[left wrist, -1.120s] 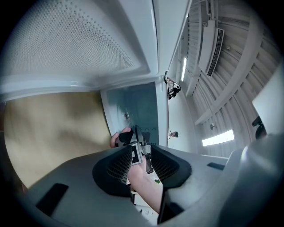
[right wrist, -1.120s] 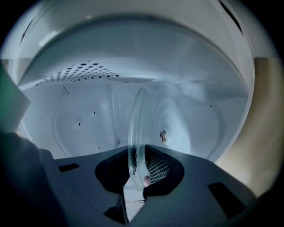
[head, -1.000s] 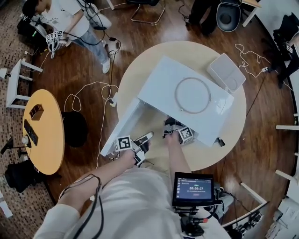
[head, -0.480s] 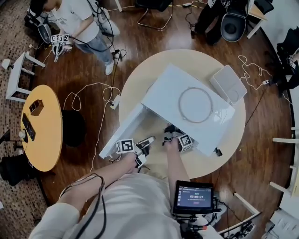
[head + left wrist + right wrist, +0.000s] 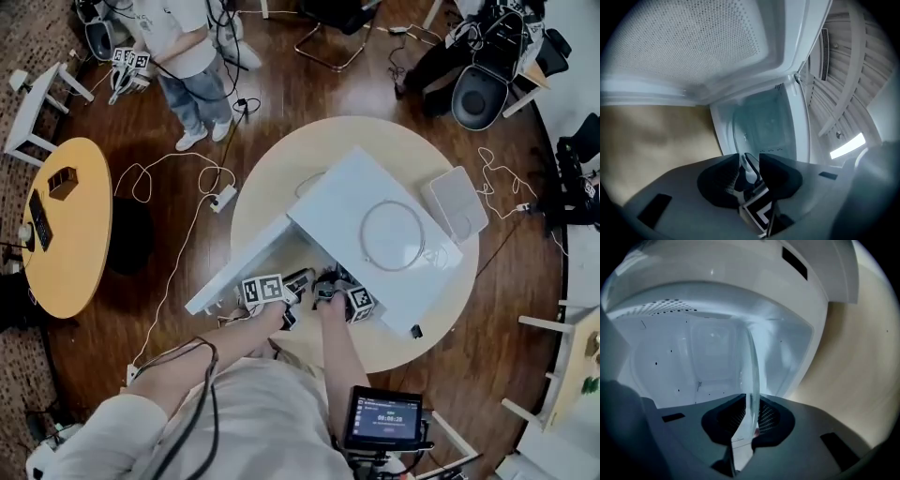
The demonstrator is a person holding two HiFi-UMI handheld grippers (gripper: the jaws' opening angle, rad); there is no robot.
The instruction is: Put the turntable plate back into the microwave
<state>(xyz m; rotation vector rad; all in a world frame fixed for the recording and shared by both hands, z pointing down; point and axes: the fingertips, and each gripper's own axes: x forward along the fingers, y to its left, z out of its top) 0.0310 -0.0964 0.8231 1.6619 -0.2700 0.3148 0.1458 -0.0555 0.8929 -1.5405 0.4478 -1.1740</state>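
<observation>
Round table [image 5: 272, 178], frame centre, bears a white microwave [image 5: 328, 202], door [image 5: 239, 267] open at lower left. Glass turntable plate [image 5: 751, 376], edge-on before the cavity, is pinched by the right gripper [image 5: 751, 413], its jaws just closed. Left gripper [image 5: 750, 161]: jaws spread, gripping nothing.

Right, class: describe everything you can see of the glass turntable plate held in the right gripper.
The turntable plate is clear, colourless glass, seen edge-on in the right gripper view as a thin curved band with a bright rim. Its near edge is clamped between the dark ribbed pads of the right gripper, whose jaws have just been closing. It reaches toward the white microwave's open cavity, not yet laid inside.
</observation>
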